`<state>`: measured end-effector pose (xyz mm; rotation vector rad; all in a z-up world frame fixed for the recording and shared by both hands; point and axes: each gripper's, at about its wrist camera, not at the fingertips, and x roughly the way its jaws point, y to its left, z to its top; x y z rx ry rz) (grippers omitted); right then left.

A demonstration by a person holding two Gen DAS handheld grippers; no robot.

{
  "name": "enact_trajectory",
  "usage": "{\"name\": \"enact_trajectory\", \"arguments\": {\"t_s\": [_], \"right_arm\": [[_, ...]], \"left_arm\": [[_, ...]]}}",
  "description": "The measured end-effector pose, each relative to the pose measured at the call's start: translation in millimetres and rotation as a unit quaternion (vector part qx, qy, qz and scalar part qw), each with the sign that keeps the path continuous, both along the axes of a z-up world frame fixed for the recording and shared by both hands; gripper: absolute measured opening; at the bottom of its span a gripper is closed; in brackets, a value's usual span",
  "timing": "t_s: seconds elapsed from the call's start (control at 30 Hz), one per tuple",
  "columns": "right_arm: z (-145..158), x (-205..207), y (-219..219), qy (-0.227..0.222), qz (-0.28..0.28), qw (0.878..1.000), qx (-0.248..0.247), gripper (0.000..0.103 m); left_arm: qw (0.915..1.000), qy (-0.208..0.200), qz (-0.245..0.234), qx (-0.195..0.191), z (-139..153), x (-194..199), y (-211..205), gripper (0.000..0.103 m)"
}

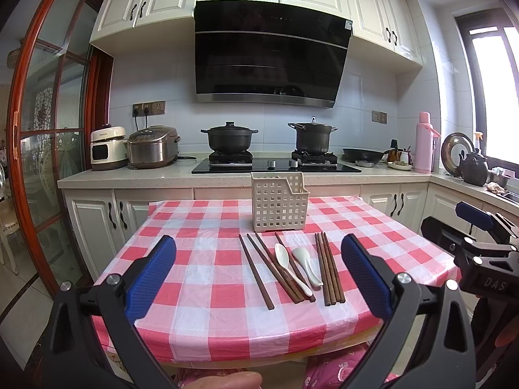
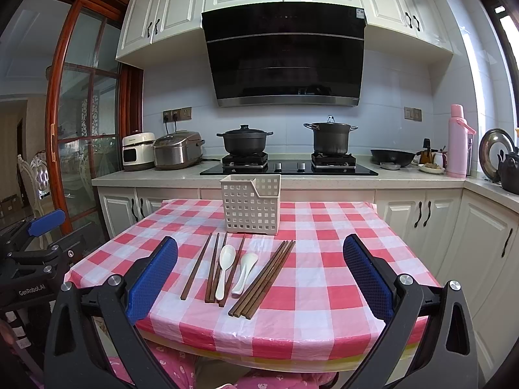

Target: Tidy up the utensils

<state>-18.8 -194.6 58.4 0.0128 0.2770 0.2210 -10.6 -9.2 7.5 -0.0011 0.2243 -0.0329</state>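
A cream perforated utensil basket [image 1: 279, 203] [image 2: 250, 205] stands upright at the far middle of the checked table [image 1: 201, 291] [image 2: 324, 291]. In front of it lie several dark wooden chopsticks [image 1: 329, 269] [image 2: 263, 278] and two white ceramic spoons [image 1: 285, 261] [image 1: 306, 264] [image 2: 224, 267] [image 2: 245, 270]. My left gripper [image 1: 259, 253] is open and empty, held above the table's near edge. My right gripper [image 2: 260, 253] is open and empty at the near edge too. Each shows at the side of the other's view [image 1: 476, 223] [image 2: 45, 222].
Behind the table runs a kitchen counter with a rice cooker [image 1: 152, 145], two black pots on the hob [image 1: 229, 136] [image 1: 313, 137], a wok [image 1: 363, 155] and a pink flask [image 1: 424, 142]. A glass sliding door [image 1: 48, 129] stands at left.
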Motion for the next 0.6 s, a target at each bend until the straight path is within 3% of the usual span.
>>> {"name": "enact_trajectory", "arguments": {"t_s": [0.6], "right_arm": [[1.4,-0.6,0.2,0.0,0.002,1.0,0.001,0.096]], "left_arm": [[1.0,0.002,0.0,-0.002,0.0,-0.6,0.6,0.099]]}}
